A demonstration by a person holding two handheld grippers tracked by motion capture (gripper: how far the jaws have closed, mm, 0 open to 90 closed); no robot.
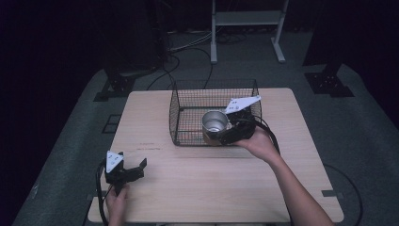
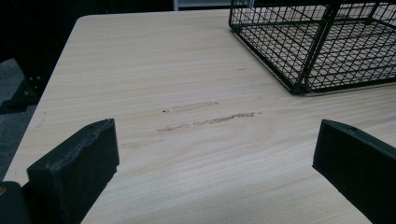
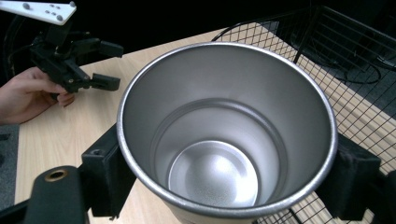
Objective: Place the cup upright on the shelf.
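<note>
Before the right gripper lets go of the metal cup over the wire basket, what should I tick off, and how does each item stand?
1. Right gripper clamped on the metal cup, one jaw on each side: ok.
2. Cup upright, mouth up and empty: ok.
3. Cup inside the wire basket walls: ok.
4. Cup base resting on the basket floor: cannot tell.
5. Left gripper open, resting on the table away from the basket: ok.

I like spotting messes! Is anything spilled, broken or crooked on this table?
Nothing is spilled or broken. The metal cup is empty and upright, held by the right gripper at the wire basket. The only oddity: faint scuff marks on the table.
</note>
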